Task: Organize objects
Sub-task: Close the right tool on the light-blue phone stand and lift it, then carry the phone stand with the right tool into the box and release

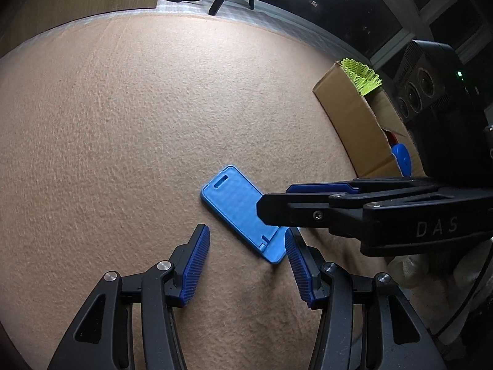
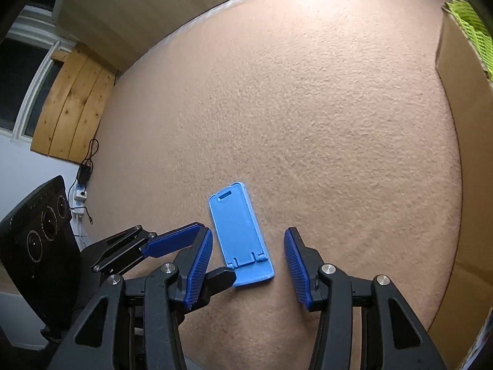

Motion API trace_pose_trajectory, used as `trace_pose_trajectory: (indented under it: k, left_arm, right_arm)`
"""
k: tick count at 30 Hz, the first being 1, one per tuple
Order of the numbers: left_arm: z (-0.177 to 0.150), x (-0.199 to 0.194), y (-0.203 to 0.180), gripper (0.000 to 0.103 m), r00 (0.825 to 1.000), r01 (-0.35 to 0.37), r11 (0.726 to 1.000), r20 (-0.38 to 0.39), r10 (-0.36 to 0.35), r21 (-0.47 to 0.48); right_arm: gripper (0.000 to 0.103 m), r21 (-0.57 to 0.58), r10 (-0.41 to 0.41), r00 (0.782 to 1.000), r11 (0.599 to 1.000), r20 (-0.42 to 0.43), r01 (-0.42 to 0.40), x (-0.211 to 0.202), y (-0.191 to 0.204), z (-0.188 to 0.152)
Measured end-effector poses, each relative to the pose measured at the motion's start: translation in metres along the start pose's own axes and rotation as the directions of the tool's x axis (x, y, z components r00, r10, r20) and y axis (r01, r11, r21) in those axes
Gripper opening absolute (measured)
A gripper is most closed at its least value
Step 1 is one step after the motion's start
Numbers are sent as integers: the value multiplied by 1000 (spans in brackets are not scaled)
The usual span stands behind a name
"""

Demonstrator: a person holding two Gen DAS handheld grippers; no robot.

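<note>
The blue phone stand (image 2: 238, 240) served as the landmark; it lay flat on the peach-coloured bench (image 2: 292, 108), folded, with its slotted end pointing away from both cameras.

To the left of the stand, in the right wrist view, the left gripper (image 2: 197, 257) reached in from the side, one of its blue-padded fingers (image 2: 172, 240) beside the stand's long edge and a black fingertip just at the near corner. Its jaws stood open, with no pad pressing on the stand. In its own view the left gripper (image 1: 247, 256) framed the stand's near corner (image 1: 234, 203) between its pads, apart from both.

Above the stand hung the right gripper (image 2: 248, 262), jaws open; the stand lay between the ribbed pads, nearer the left one, without being clamped. In the left wrist view the right gripper (image 1: 274, 200) crossed over the stand's right side and hid part of it.

Well to the right of the stand stood a cardboard box (image 1: 351, 117) holding a yellow-green meshed item (image 1: 363, 75), with a blue piece (image 1: 402, 157) inside it.
</note>
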State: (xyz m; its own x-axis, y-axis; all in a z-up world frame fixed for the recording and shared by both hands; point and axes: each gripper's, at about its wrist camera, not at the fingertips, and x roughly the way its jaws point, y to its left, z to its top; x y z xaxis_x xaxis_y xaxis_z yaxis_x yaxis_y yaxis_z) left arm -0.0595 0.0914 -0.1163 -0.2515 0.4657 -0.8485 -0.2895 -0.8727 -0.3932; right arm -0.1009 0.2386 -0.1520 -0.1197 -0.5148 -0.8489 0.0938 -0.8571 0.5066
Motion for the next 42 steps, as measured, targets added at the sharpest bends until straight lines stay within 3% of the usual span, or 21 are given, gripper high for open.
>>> trace_pose_trajectory:
  k: [6, 10, 19, 20, 21, 23, 26, 29, 33, 36, 42]
  left_arm:
    - [2, 2, -1, 53, 1000, 25, 1000, -2, -25, -11]
    - [2, 5, -4, 50, 1000, 29, 1000, -8, -29, 2]
    - [5, 6, -12, 45, 1000, 16, 1000, -6, -16, 10]
    - [6, 5, -13, 45, 1000, 17, 1000, -5, -17, 11]
    - [7, 4, -16, 34, 999, 35, 999, -6, -35, 14]
    - [9, 2, -26, 28, 999, 48, 998, -6, -48, 30]
    - [13, 9, -39, 28, 1000, 11, 997, -12, -10, 79]
    - [15, 14, -41, 30, 1000, 15, 997, -23, -13, 77]
    - [11, 16, -29, 55, 999, -39, 998, -33, 41, 56]
    - [11, 14, -18, 55, 999, -28, 1000, -33, 28, 14]
    - [11, 17, -24, 54, 999, 14, 1000, -35, -13, 23]
  right_arm:
    - [44, -22, 9, 1000, 1000, -22, -10, 5, 7, -3]
    - [35, -21, 29, 999, 999, -31, -30, 9, 11, -4]
    - [33, 0, 38, 999, 999, 12, -38, 1, 10, -11]
    - [28, 1, 42, 999, 999, 18, -42, -2, 10, -11]
    - [28, 1, 58, 998, 998, 21, -58, -5, 11, -12]
    - [28, -5, 44, 998, 999, 37, -43, -11, 13, -12]
    - [27, -8, 12, 999, 1000, 49, -12, -16, 13, -9]
    - [25, 29, 42, 998, 999, 55, -44, -22, 1, -9]
    - [28, 70, 16, 997, 997, 76, -21, -31, -16, -10]
    - [30, 66, 17, 998, 998, 55, -20, -29, -21, -8]
    - [30, 27, 23, 1000, 999, 2, -23, -15, -12, -5]
